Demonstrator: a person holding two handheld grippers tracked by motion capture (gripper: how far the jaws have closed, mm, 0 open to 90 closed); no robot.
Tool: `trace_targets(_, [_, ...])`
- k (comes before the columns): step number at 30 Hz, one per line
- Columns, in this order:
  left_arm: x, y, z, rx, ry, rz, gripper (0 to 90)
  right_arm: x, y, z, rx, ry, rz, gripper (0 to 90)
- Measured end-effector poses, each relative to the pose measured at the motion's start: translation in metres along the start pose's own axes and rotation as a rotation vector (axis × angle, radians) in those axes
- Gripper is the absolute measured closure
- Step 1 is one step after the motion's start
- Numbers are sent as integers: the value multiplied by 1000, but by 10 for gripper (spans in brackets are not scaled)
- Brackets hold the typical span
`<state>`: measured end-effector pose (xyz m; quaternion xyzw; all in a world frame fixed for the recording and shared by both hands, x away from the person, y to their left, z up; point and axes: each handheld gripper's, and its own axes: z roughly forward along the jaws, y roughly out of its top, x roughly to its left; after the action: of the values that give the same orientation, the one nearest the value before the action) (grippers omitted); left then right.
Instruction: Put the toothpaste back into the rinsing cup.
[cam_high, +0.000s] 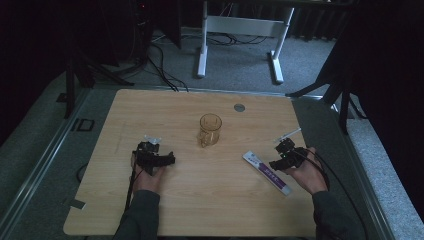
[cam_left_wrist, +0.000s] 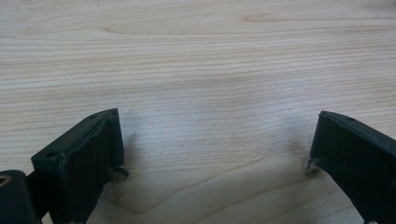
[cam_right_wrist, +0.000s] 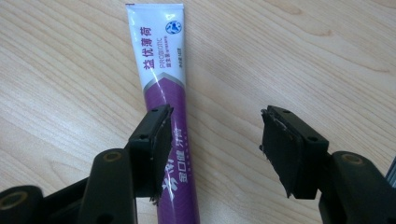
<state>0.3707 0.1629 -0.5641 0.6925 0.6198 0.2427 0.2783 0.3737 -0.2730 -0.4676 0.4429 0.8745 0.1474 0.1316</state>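
A white and purple toothpaste tube (cam_high: 266, 171) lies flat on the wooden table (cam_high: 200, 210) at the right. In the right gripper view the tube (cam_right_wrist: 161, 70) runs away from the camera, white flat end farthest. My right gripper (cam_right_wrist: 215, 126) hovers low over it with jaws apart; the tube passes under the left jaw's inner edge and the pads do not press it. From above, the right gripper (cam_high: 277, 162) sits at the tube's right side. My left gripper (cam_high: 152, 152) rests at the table's left, and its jaws (cam_left_wrist: 215, 140) stand wide over bare wood.
An amber see-through mug (cam_high: 210, 129) stands mid-table, handle toward the front. A white toothbrush-like stick (cam_high: 288, 134) lies just beyond the right gripper. Something small and white (cam_high: 152, 137) lies beyond the left gripper. A round grey grommet (cam_high: 239, 107) sits near the far edge.
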Motion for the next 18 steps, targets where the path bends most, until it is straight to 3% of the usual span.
trace_targets(18, [0, 0, 0, 0, 0, 0, 23, 10, 8, 10, 53, 31, -57, 513])
